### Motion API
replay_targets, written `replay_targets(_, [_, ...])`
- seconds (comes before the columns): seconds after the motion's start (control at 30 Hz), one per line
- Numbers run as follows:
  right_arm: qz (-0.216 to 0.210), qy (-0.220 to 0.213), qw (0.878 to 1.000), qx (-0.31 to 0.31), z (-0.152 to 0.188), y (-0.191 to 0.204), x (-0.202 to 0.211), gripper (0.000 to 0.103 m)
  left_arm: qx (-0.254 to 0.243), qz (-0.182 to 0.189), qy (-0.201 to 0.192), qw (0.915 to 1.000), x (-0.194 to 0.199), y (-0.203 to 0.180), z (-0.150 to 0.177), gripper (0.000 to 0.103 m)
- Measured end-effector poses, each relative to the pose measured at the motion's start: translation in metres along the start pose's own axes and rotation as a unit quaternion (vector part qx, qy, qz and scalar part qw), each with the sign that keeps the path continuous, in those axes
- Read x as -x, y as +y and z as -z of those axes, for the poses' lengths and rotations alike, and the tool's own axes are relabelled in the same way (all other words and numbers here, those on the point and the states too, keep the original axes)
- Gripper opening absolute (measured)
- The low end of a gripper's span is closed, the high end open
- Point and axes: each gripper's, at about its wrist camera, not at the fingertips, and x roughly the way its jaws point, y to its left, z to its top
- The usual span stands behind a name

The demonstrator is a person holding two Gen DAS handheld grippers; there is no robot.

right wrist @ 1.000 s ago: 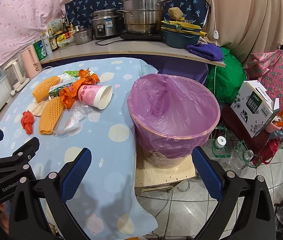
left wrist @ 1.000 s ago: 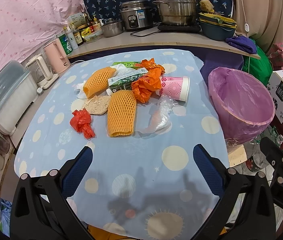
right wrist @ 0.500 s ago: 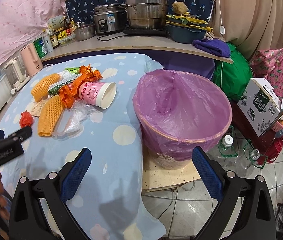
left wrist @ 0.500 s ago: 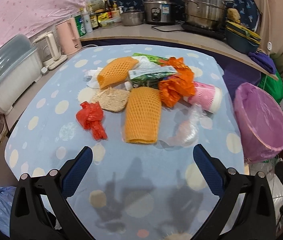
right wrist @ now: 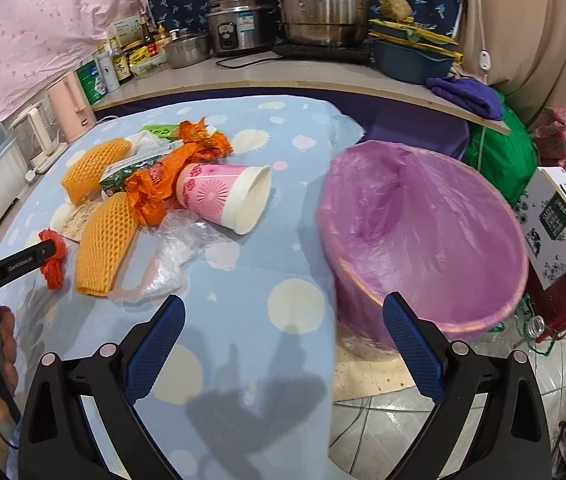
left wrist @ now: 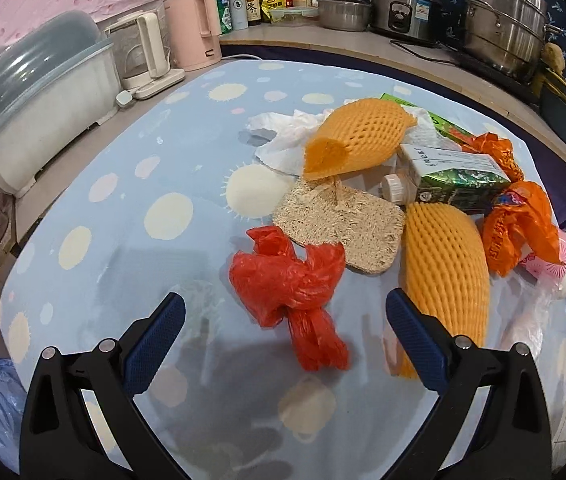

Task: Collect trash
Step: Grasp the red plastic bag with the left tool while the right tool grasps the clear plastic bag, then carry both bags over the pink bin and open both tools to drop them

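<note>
Framing the red plastic bag (left wrist: 291, 280), left gripper (left wrist: 283, 336) gapes (right gripper (right wrist: 283, 332) likewise, empty)

Tablecloth (left wrist: 131, 184): pale blue, cream dots and suns. Bag (left wrist: 295, 292) between the left tool's blue pads (left wrist: 155, 344): red. Foam nets (left wrist: 447, 264) beyond: orange mesh. Cup (right wrist: 219, 196): pink, floral. Bin liner (right wrist: 423, 232) ahead of right tool: purple.
</note>
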Motion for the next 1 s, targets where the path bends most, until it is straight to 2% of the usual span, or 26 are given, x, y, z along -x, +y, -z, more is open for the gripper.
replay_targets(0.1, [-0.013, 0.003, 1.000, 0.005, -0.005, 0.013, -0.011, 0.091, 0.010, 0.012, 0.006, 0.9999, -0.013, 0.006, -0.005, 0.091])
replay_targets(0.2, [-0.026, 0.007, 1.000, 0.011, -0.009, 0.027, -0.024, 0.087, 0.010, 0.026, 0.023, 0.9994, -0.026, 0.007, -0.007, 0.075])
replay_targets(0.23, [-0.031, 0.011, 0.999, 0.013, -0.011, 0.031, -0.028, 0.085, 0.012, 0.032, 0.032, 0.9989, -0.031, 0.008, -0.007, 0.065])
replay_targets(0.27, [-0.038, 0.015, 0.999, 0.013, -0.012, 0.036, -0.034, 0.084, 0.015, 0.039, 0.039, 0.9984, -0.034, 0.009, -0.007, 0.060])
replay_targets(0.3, [-0.044, 0.019, 0.999, 0.013, -0.013, 0.039, -0.038, 0.081, 0.020, 0.044, 0.043, 0.9979, -0.036, 0.012, -0.007, 0.059])
replay_targets(0.37, [-0.053, 0.025, 0.998, 0.014, -0.015, 0.047, -0.049, 0.078, 0.027, 0.049, 0.044, 0.9975, -0.037, 0.014, -0.005, 0.053])
replay_targets(0.43, [-0.061, 0.031, 0.998, 0.017, -0.017, 0.053, -0.057, 0.068, 0.024, 0.056, 0.042, 0.9972, -0.034, 0.015, -0.003, 0.050])
replay_targets(0.67, [-0.088, 0.052, 0.995, 0.017, -0.018, 0.069, -0.082, 0.052, -0.003, 0.060, 0.032, 0.9977, -0.018, 0.004, 0.006, 0.045])
replay_targets(0.77, [-0.097, 0.063, 0.993, 0.018, -0.014, 0.073, -0.090, 0.039, -0.010, 0.063, 0.029, 0.9976, -0.010, 0.000, 0.009, 0.045])
replay_targets(0.8, [-0.101, 0.068, 0.992, 0.020, -0.012, 0.074, -0.092, 0.028, -0.013, 0.062, 0.028, 0.9976, -0.007, -0.002, 0.009, 0.045])
replay_targets(0.83, [-0.105, 0.070, 0.992, 0.020, -0.011, 0.074, -0.092, 0.022, -0.016, 0.064, 0.026, 0.9975, -0.003, -0.003, 0.010, 0.045])
replay_targets(1.0, [-0.106, 0.060, 0.992, 0.020, -0.009, 0.067, -0.079, 0.019, -0.024, 0.079, 0.020, 0.9964, 0.019, -0.012, 0.015, 0.045])
